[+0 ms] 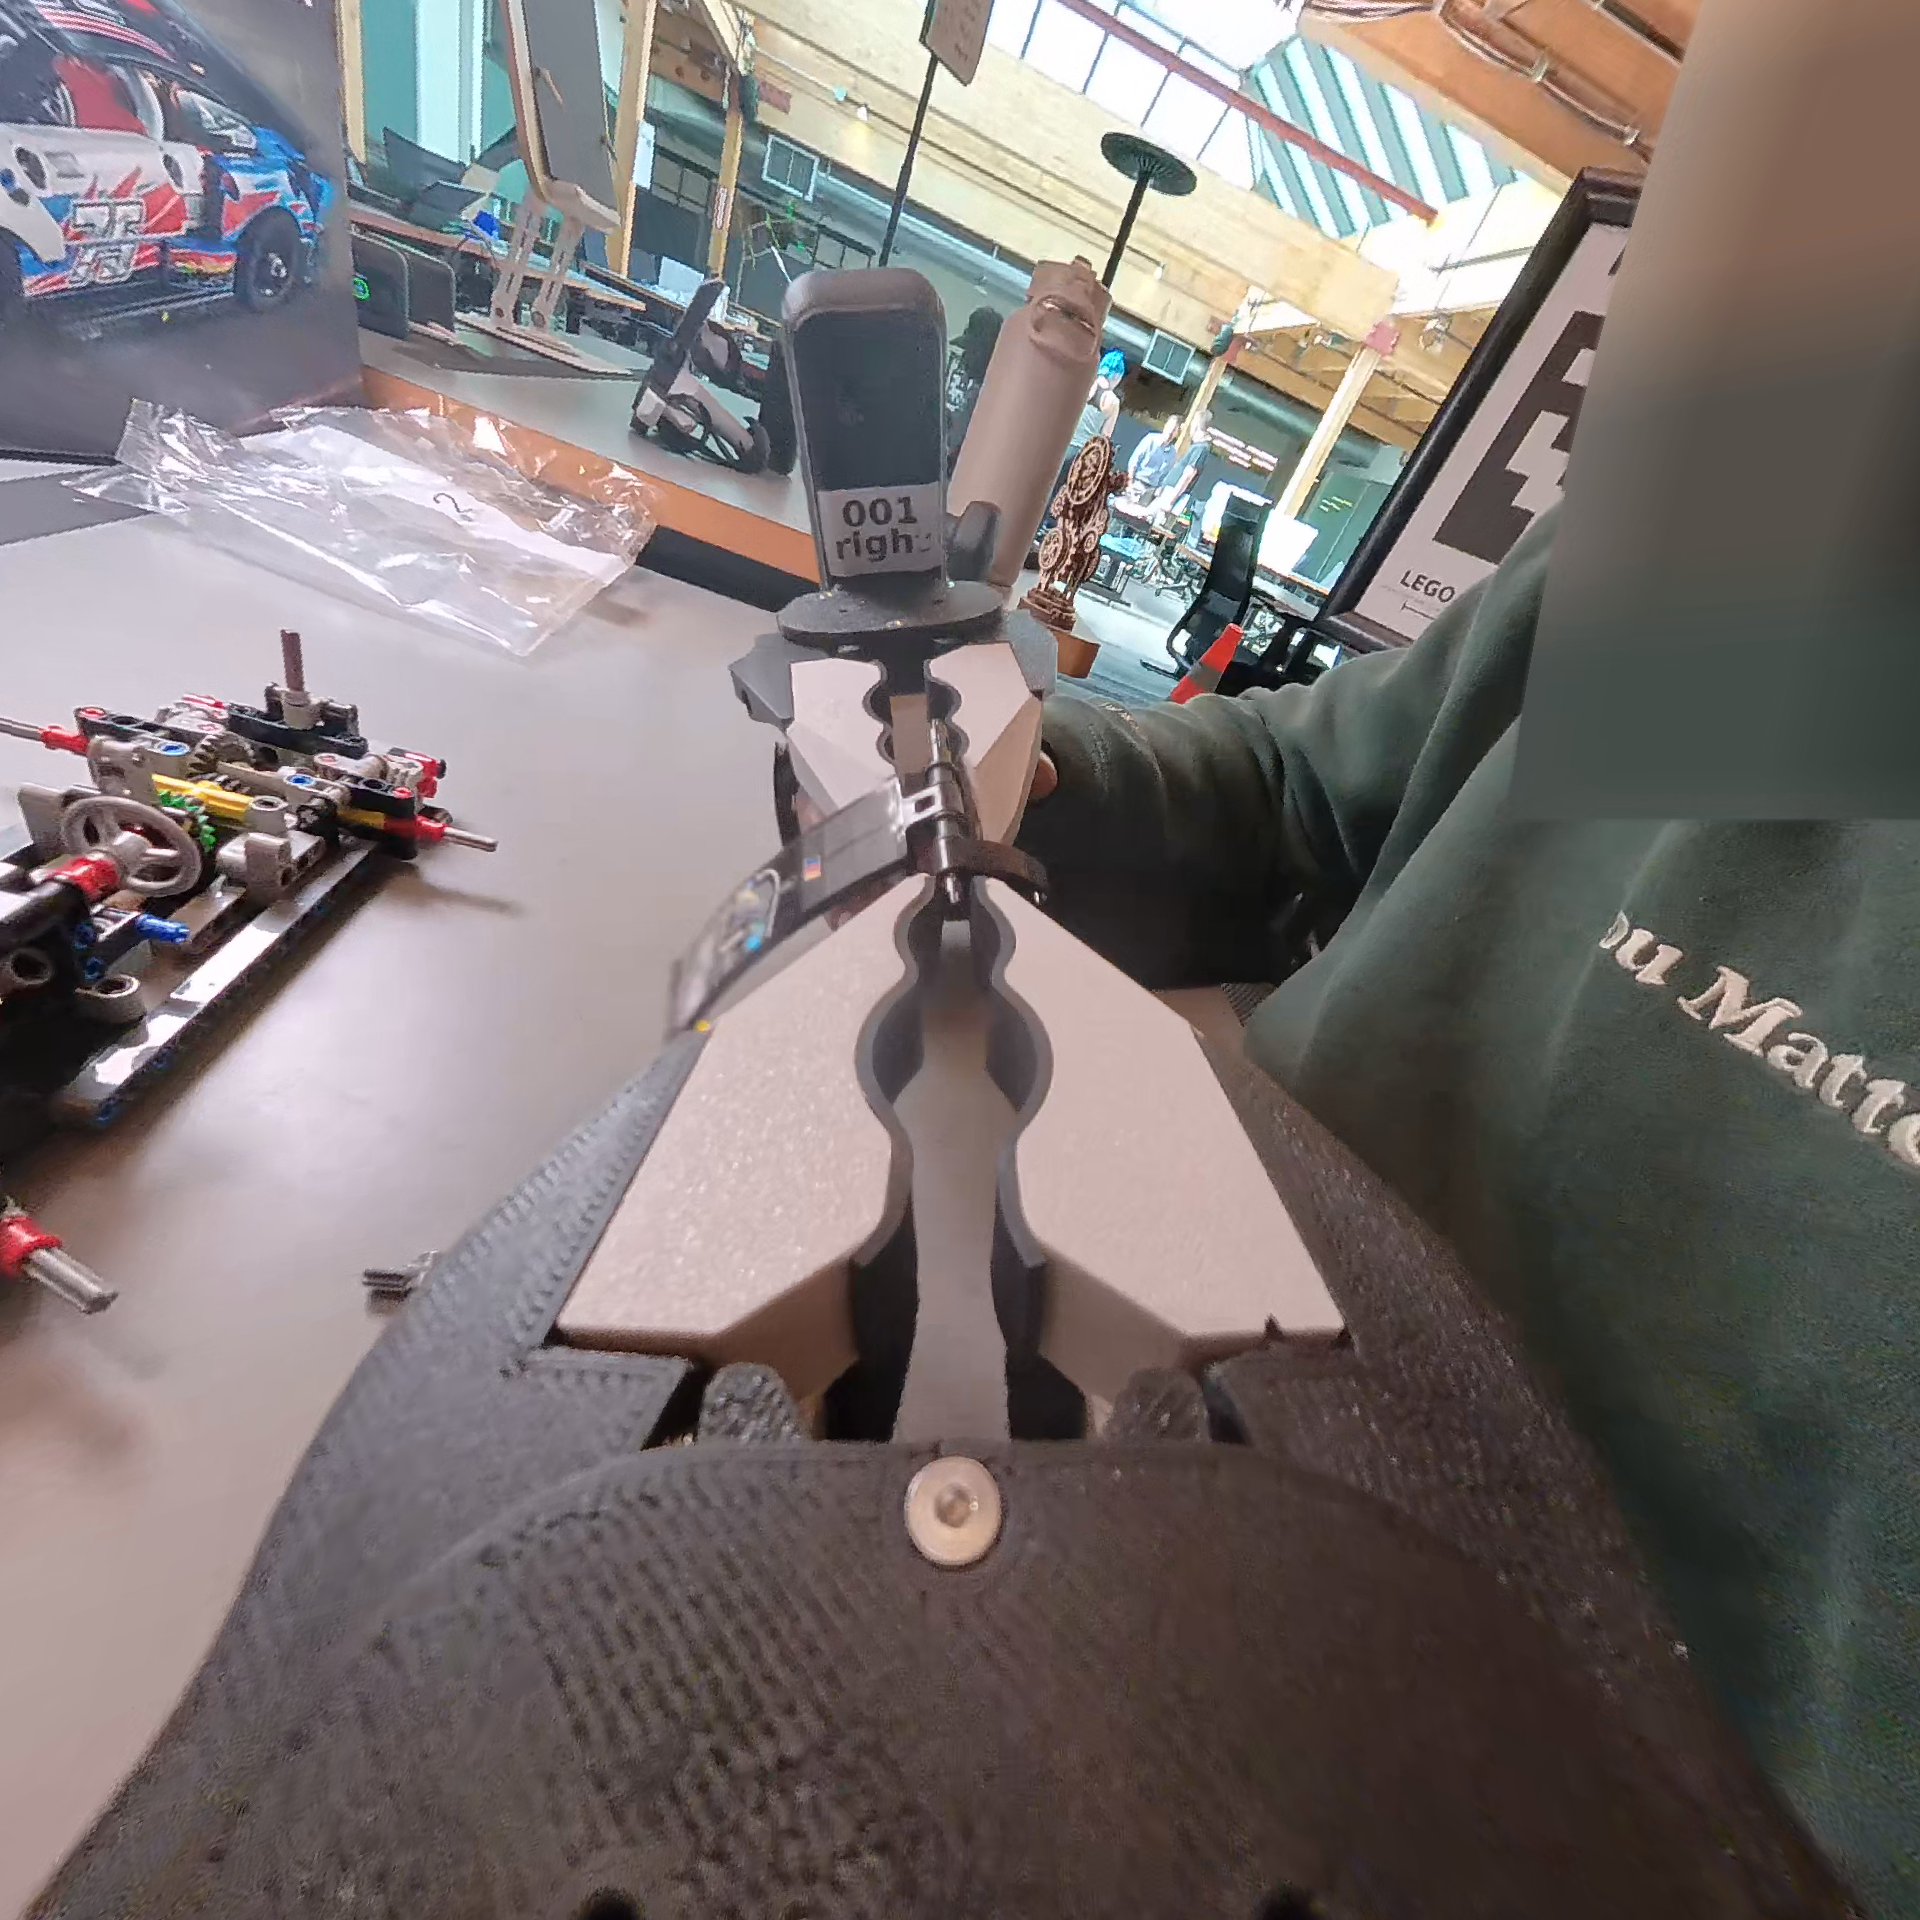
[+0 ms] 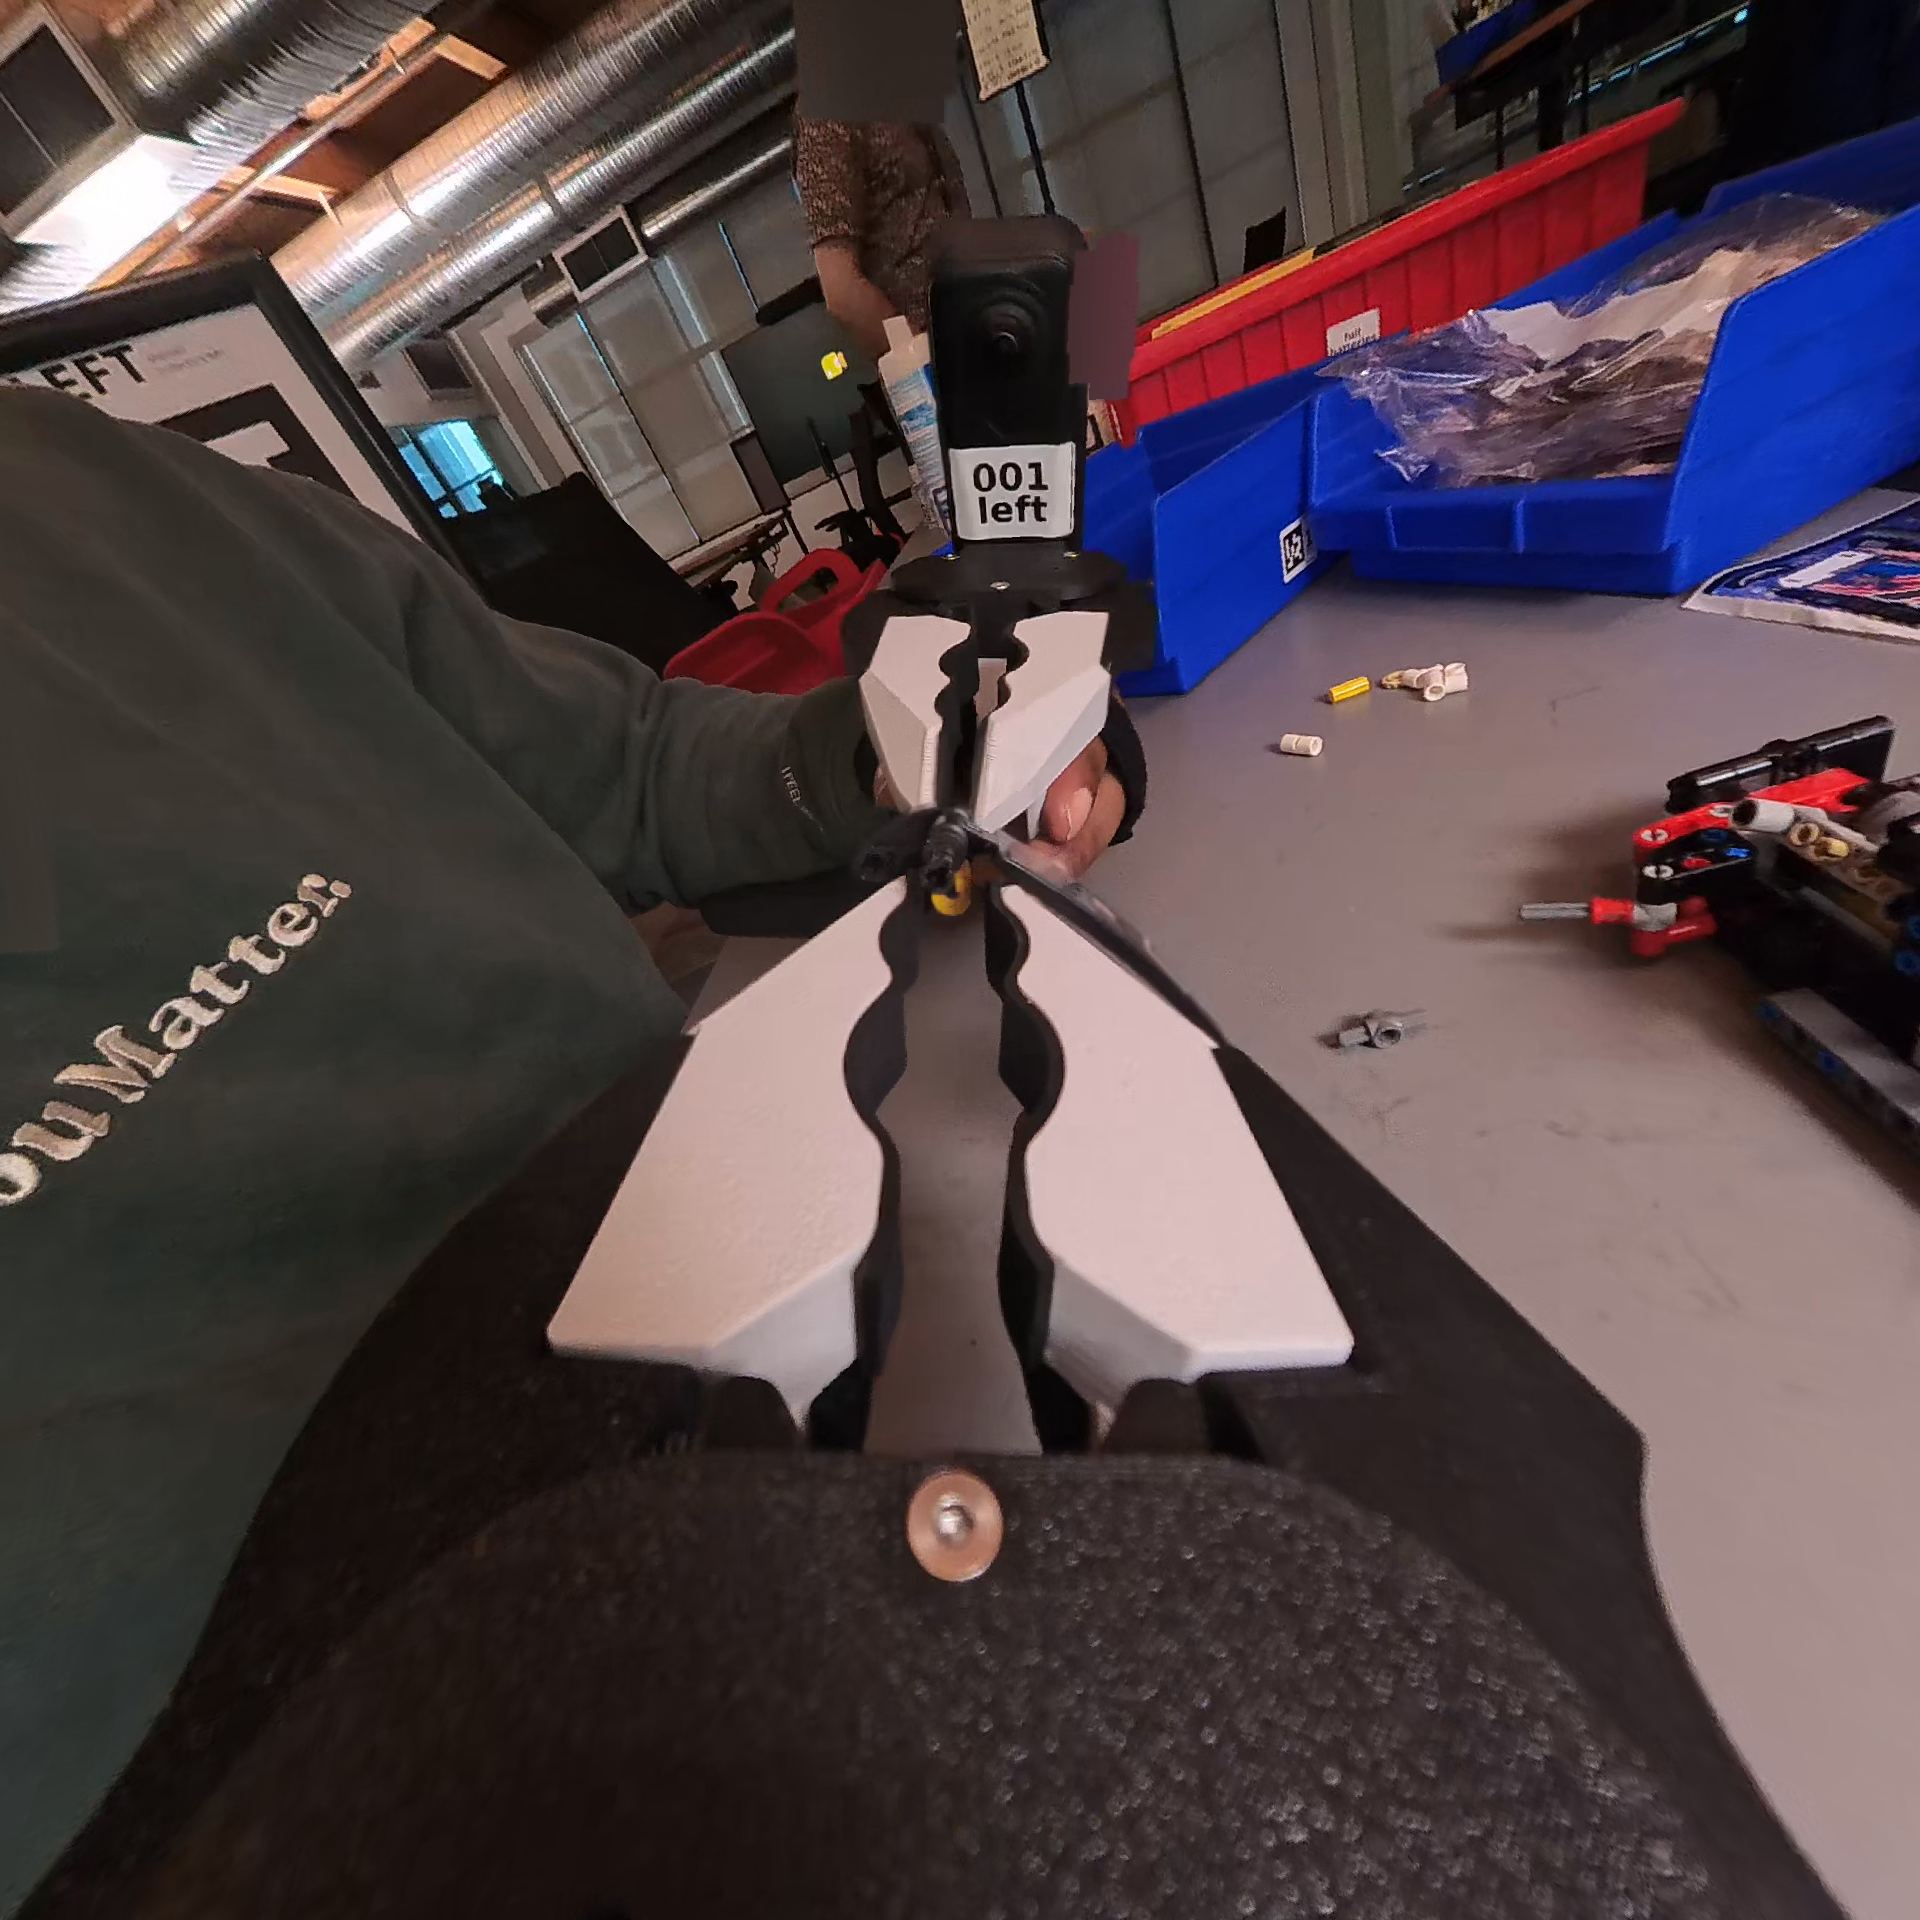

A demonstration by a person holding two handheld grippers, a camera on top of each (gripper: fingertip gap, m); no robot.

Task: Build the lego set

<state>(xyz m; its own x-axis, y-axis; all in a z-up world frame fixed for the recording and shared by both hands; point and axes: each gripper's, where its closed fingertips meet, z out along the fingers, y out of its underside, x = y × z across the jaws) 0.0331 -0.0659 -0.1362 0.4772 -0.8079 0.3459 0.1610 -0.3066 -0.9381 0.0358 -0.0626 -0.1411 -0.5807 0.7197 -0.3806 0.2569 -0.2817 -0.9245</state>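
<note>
My left gripper [image 1: 951, 912] and right gripper [image 2: 951, 885] meet tip to tip above the grey table [image 1: 582, 935], held by a person in a green sweatshirt. Both are shut on one small Lego sub-assembly: a dark axle piece [image 1: 940, 790], a flat black panel with a sticker [image 1: 758, 914] sticking out sideways, and a yellow bush [image 2: 948, 896]. The panel also shows in the right wrist view [image 2: 1101, 935]. The right gripper [image 1: 930, 764] faces the left camera; the left gripper [image 2: 961, 816] faces the right camera. The partly built chassis [image 1: 208, 831] lies on the table, also seen at the right [image 2: 1808, 894].
An empty plastic bag [image 1: 364, 509] and the set's box [image 1: 156, 187] lie behind the chassis. Blue bins [image 2: 1558, 499] and a red bin [image 2: 1403, 260] stand at the table's back. Loose small pieces [image 2: 1423, 681] and a grey connector [image 2: 1371, 1031] lie on the table. A water bottle [image 1: 1023, 416] stands behind. Both grippers' tips are close together, under 4 cm apart. Left tips and right tips are each some 12 centimetres from the grey connector [image 2: 1371, 1031].
</note>
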